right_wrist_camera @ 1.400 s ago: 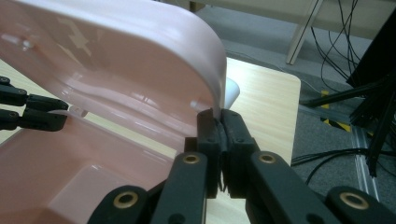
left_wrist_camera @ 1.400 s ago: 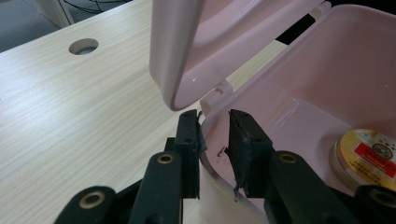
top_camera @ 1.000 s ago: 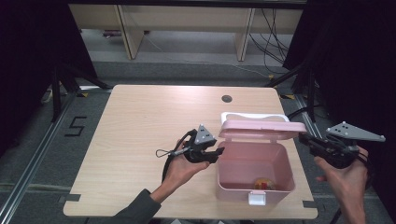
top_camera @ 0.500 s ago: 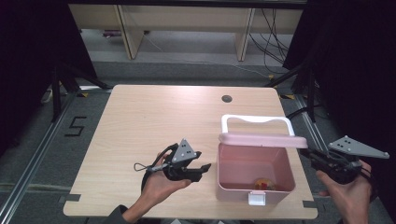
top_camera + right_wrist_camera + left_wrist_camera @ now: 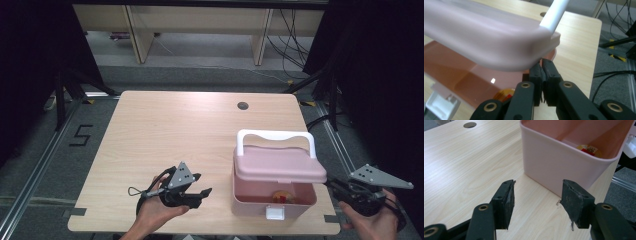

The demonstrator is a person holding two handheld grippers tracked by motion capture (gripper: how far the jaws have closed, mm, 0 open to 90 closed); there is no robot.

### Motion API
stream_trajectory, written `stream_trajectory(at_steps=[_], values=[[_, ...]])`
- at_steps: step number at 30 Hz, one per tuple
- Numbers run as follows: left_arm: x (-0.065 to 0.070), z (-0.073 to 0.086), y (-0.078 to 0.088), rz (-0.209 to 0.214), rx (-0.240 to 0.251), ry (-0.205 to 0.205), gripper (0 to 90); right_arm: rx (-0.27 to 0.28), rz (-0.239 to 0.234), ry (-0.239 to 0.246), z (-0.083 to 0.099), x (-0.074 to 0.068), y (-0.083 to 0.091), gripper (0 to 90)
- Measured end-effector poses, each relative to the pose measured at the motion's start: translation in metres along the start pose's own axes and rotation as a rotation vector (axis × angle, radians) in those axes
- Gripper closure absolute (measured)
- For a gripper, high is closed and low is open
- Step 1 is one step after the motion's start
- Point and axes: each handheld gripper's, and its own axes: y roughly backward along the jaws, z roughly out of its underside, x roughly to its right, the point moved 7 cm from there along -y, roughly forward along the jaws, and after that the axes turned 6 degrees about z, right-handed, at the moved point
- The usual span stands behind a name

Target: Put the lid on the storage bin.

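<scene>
A pink plastic storage box [image 5: 272, 197] with a white carry handle [image 5: 276, 137] is seen near the front right corner of the pale wood-grain counter [image 5: 175, 130], its pink lid [image 5: 279, 167] propped partly open. The lid's corner is borne from below by the right gripper [image 5: 334, 186], whose fingers [image 5: 537, 75] are pressed together with nothing pinched. The left gripper [image 5: 200, 185] is held just left of the box, its fingers [image 5: 506, 200] spread and empty, having just been opening. Since the lid merely rests on the shut fingers, it could slip off and drop shut, or the box could be nudged towards the counter edge. A small yellow and red item [image 5: 589, 148] lies inside; no lettering on it can be read. A "5" [image 5: 81, 135] is marked on the floor.
</scene>
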Motion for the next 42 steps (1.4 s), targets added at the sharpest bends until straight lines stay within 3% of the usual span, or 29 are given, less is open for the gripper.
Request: stream_trajectory(at_steps=[1, 3, 4, 5, 7, 10, 11, 12, 13, 14, 15, 17, 18, 19, 20, 23, 24, 25, 26, 31, 33, 34, 36, 40, 41, 42], values=[[0.000, 0.001, 0.000, -0.006, 0.012, 0.009, 43.0, -0.005, -0.003, -0.019, 0.003, -0.002, 0.000, 87.1], [-0.001, 0.003, 0.001, -0.007, 0.009, 0.009, 42.4, 0.001, -0.003, -0.003, 0.006, 0.000, -0.001, 87.1], [-0.002, 0.006, 0.002, -0.013, 0.005, 0.015, 42.3, -0.020, -0.007, -0.035, 0.009, -0.003, -0.001, 87.1], [-0.002, 0.009, 0.003, -0.011, -0.002, 0.010, 42.1, -0.016, -0.001, -0.007, 0.011, 0.000, -0.002, 87.1], [-0.002, 0.012, 0.003, -0.014, -0.001, 0.012, 41.3, -0.040, -0.006, -0.030, 0.016, -0.002, -0.004, 87.1], [-0.001, 0.018, 0.003, -0.006, -0.003, 0.023, 40.9, -0.049, 0.012, -0.002, 0.022, 0.002, -0.008, 87.0], [-0.002, 0.020, 0.004, -0.009, -0.024, 0.014, 40.9, -0.073, 0.018, -0.026, 0.025, 0.000, -0.008, 86.5], [-0.001, 0.021, 0.002, -0.009, -0.007, 0.023, 40.9, -0.062, 0.003, -0.012, 0.026, 0.001, -0.010, 86.4], [-0.001, 0.023, 0.004, -0.005, -0.029, 0.016, 40.9, -0.072, 0.001, -0.024, 0.027, -0.001, -0.011, 85.8], [0.000, 0.023, 0.003, -0.002, -0.010, 0.028, 40.9, -0.090, 0.008, -0.037, 0.028, -0.002, -0.011, 84.9], [-0.001, 0.024, 0.004, -0.003, -0.018, 0.017, 40.9, -0.077, 0.024, 0.005, 0.027, 0.001, -0.013, 84.6], [-0.001, 0.024, 0.007, -0.005, -0.019, 0.015, 40.9, -0.080, 0.031, -0.003, 0.027, 0.003, -0.014, 83.4], [-0.001, 0.024, 0.008, -0.009, -0.020, 0.018, 40.9, -0.085, 0.034, -0.037, 0.027, 0.003, -0.013, 82.0], [-0.002, 0.025, 0.010, -0.006, -0.021, 0.010, 40.9, -0.064, 0.050, -0.009, 0.026, 0.008, -0.013, 80.7], [-0.002, 0.025, 0.011, -0.013, -0.016, 0.019, 40.8, -0.066, 0.055, -0.040, 0.027, 0.009, -0.012, 78.6], [-0.003, 0.028, 0.015, -0.016, -0.017, 0.021, 38.8, -0.052, 0.066, -0.052, 0.032, 0.017, -0.012, 67.4], [-0.003, 0.029, 0.016, -0.016, -0.006, 0.028, 37.7, -0.062, 0.064, -0.089, 0.035, 0.017, -0.012, 62.9], [-0.004, 0.032, 0.017, -0.025, -0.011, 0.025, 36.5, -0.049, 0.075, -0.077, 0.037, 0.021, -0.013, 57.6], [-0.005, 0.034, 0.019, -0.027, -0.016, 0.019, 35.6, -0.061, 0.079, -0.129, 0.041, 0.020, -0.013, 54.1], [-0.006, 0.045, 0.024, -0.025, 0.004, 0.030, 29.4, -0.027, 0.097, -0.159, 0.055, 0.029, -0.017, 35.0], [-0.007, 0.049, 0.026, -0.027, 0.011, 0.022, 27.4, -0.023, 0.106, -0.160, 0.062, 0.030, -0.017, 31.4], [-0.008, 0.053, 0.029, -0.040, -0.010, 0.009, 26.8, -0.033, 0.100, -0.191, 0.066, 0.027, -0.017, 30.2], [-0.007, 0.057, 0.030, -0.042, 0.014, 0.024, 25.3, -0.031, 0.099, -0.187, 0.072, 0.027, -0.018, 29.4], [-0.006, 0.066, 0.036, -0.054, 0.005, 0.033, 20.6, -0.039, 0.115, -0.176, 0.085, 0.026, -0.016, 27.1], [-0.005, 0.068, 0.037, -0.050, 0.012, 0.039, 19.7, -0.058, 0.119, -0.218, 0.088, 0.023, -0.016, 27.1], [-0.004, 0.069, 0.039, -0.054, 0.010, 0.034, 19.7, -0.041, 0.114, -0.175, 0.090, 0.025, -0.016, 27.1]])
